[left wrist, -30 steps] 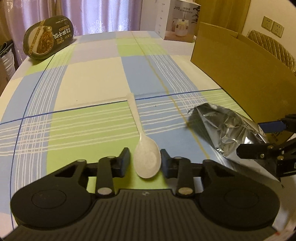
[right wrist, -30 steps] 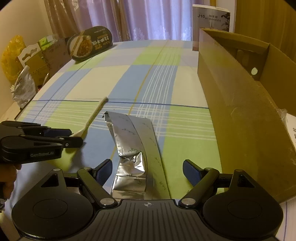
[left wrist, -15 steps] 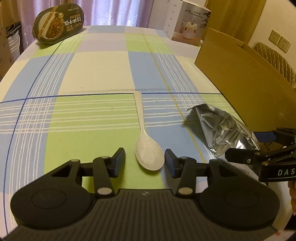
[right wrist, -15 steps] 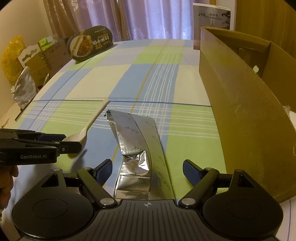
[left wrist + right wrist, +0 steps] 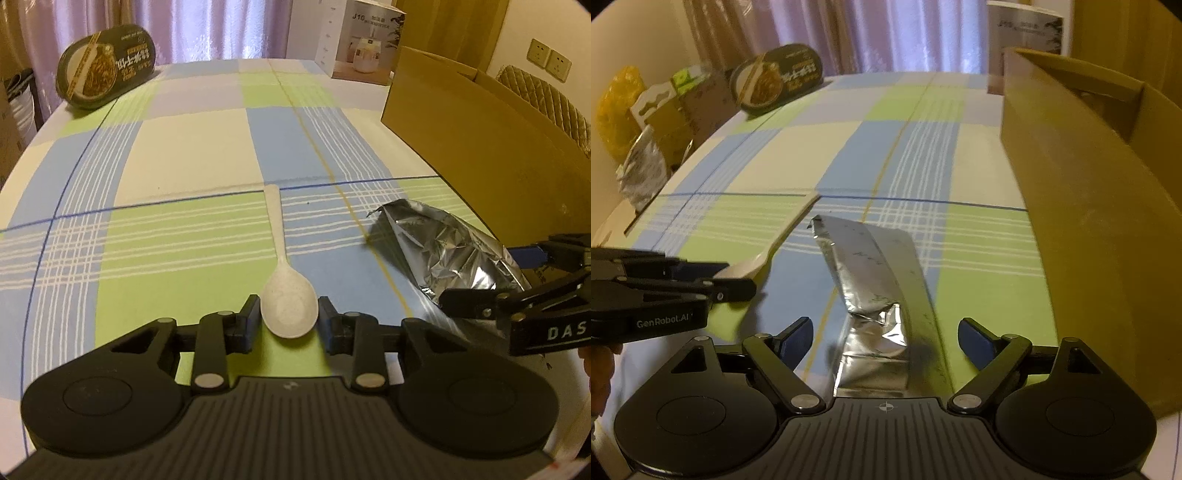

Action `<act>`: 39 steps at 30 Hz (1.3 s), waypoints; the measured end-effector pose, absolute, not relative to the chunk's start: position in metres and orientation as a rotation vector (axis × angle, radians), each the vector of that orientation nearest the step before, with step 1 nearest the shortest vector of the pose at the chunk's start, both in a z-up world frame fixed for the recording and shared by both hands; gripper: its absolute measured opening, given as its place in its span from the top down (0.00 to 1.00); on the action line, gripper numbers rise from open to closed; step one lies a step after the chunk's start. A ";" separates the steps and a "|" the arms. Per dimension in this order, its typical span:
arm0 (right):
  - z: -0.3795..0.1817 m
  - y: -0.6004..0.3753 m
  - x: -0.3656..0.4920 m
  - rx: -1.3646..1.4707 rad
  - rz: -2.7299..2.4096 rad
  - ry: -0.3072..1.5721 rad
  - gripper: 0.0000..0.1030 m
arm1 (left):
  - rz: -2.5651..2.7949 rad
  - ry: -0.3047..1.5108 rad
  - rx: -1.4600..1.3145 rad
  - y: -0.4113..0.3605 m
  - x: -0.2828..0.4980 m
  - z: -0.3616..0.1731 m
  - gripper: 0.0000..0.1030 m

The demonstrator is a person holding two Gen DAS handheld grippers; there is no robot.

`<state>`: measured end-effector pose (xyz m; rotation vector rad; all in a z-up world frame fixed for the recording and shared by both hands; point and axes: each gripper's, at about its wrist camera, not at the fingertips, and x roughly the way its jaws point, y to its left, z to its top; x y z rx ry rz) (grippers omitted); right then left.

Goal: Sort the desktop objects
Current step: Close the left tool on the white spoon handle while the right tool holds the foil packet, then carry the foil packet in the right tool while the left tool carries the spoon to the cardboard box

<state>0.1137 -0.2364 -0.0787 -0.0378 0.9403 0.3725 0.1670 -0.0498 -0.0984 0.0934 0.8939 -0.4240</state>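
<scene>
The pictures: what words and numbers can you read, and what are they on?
"GenRobot.AI": side of the left gripper.
"DAS": side of the right gripper; the rest is cut off.
"J10": white box; its smaller print is too blurred.
Oval food tub: print too small to read.

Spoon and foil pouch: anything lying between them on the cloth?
No. In the left wrist view only bare checked tablecloth separates the spoon from the foil pouch.

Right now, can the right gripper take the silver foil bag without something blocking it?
Probably yes. The right gripper is open with the foil bag lying between its fingers; the spoon and cardboard box stand clear.
</scene>
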 end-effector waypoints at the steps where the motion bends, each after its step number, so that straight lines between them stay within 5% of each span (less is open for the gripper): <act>1: -0.079 -0.234 0.116 -0.047 0.377 0.947 0.19 | -0.425 0.889 0.099 -0.050 0.167 -0.098 0.73; 13: -0.088 -0.210 0.142 -0.258 0.441 1.118 0.24 | -0.435 0.878 0.113 -0.051 0.168 -0.095 0.73; 19: -0.083 -0.214 0.148 -0.276 0.470 1.140 0.55 | -0.440 0.903 0.106 -0.051 0.170 -0.099 0.73; 39: -0.082 -0.214 0.144 -0.259 0.450 1.105 0.57 | -0.430 0.932 0.025 -0.050 0.177 -0.104 0.73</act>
